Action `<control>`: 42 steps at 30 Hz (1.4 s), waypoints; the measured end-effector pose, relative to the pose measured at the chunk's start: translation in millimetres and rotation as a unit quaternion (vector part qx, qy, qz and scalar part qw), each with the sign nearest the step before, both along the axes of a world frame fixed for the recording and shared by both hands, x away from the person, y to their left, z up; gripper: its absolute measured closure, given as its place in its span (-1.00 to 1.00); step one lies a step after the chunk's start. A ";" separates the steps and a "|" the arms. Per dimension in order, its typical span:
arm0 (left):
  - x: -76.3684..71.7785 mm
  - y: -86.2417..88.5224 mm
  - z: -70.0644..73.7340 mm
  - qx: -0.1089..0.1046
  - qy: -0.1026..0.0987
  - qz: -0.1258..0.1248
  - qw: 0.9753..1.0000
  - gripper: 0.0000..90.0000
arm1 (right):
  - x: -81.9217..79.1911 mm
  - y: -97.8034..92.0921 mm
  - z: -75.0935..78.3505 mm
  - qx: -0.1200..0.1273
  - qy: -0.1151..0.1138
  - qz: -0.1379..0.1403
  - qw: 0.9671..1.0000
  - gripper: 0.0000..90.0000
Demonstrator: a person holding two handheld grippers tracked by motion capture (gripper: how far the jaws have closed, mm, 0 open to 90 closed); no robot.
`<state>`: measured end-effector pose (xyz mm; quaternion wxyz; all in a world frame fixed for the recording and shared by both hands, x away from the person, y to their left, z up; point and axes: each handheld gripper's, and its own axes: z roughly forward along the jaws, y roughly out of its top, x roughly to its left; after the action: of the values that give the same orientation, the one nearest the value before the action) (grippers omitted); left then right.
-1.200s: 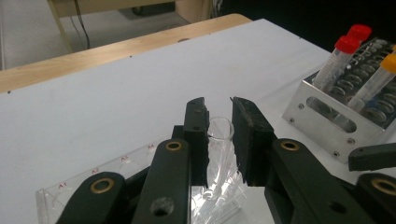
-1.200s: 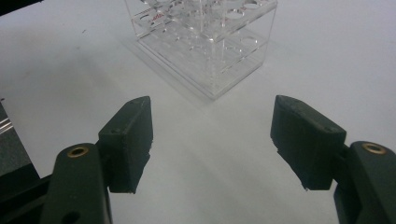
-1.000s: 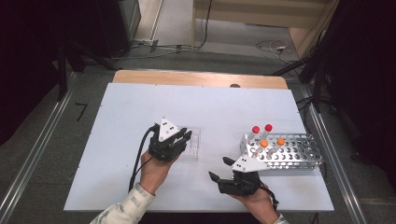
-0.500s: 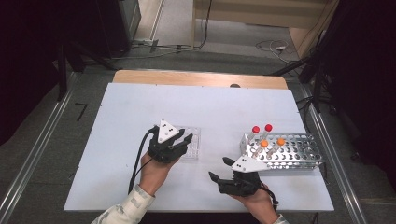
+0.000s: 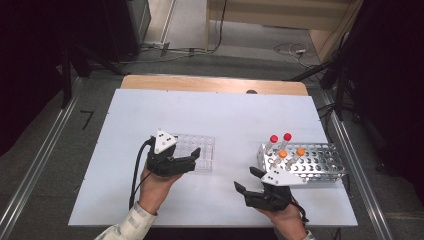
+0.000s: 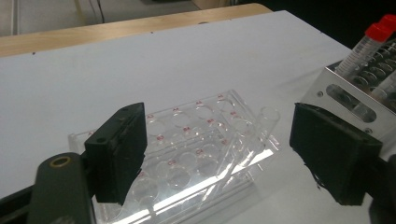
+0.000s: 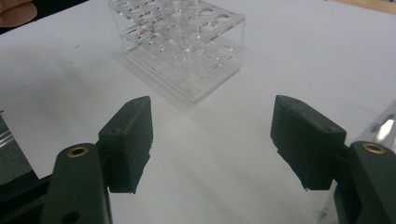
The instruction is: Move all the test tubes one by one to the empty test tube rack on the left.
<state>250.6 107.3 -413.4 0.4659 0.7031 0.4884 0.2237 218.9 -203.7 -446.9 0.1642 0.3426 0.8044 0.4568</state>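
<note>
Bright overhead light on the white table (image 5: 240, 115), surroundings v. dark. Glare streak across the clear rack (image 6: 219, 184) in left gripper view. Soft shadows under jaws; near jaws slightly blurred, probably focus set farther out.

Clear rack (image 5: 196, 151) left on table (image 5: 230, 112), metal rack (image 5: 306, 162) right — tubes (image 5: 279, 142) in it, both grippers before them.

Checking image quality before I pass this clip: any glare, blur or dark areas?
High view: soft, surroundings dark, table evenly lit. Left gripper view: glare streak along the clear rack, near claw pads slightly soft. Right gripper view: clear rack washed out against the white table.
</note>
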 end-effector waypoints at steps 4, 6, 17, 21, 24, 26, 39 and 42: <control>1.3 5.3 -1.3 -0.009 0.005 0.009 1.000 -0.66 | -0.5 -16.5 5.5 0.010 -0.010 -0.021 1.000 -0.38; 1.7 5.4 -2.5 -0.007 0.007 0.013 1.000 -0.67 | -0.3 -25.3 7.8 0.014 -0.011 -0.032 0.999 -0.38; 0.5 0.9 -3.2 -0.003 0.006 0.008 1.000 -0.69 | 3.3 -60.6 10.0 0.006 -0.027 -0.089 0.996 -0.37; -0.6 2.4 -2.4 -0.005 -0.002 0.014 1.000 -0.69 | 10.0 -67.7 5.8 0.001 -0.023 -0.112 0.993 -0.37; -0.3 2.7 -2.7 -0.004 -0.001 0.015 1.000 -0.69 | 16.2 -70.7 1.8 -0.006 -0.024 -0.126 0.992 -0.37; -0.2 2.2 -3.4 -0.005 -0.001 0.015 1.000 -0.69 | 20.8 -72.4 -0.2 -0.009 -0.026 -0.134 0.991 -0.35; 0.4 1.5 -4.8 0.000 0.001 0.014 1.000 -0.68 | 42.2 -73.3 -12.0 -0.010 -0.030 -0.158 0.987 0.37; 0.2 1.8 -4.7 -0.001 0.001 0.015 1.000 -0.68 | 42.3 -74.2 -12.2 -0.011 -0.036 -0.161 0.986 0.57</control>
<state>250.7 109.1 -418.1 0.4633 0.6952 0.4993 0.2295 261.2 -277.9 -459.0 0.2681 0.4494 0.7370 0.4278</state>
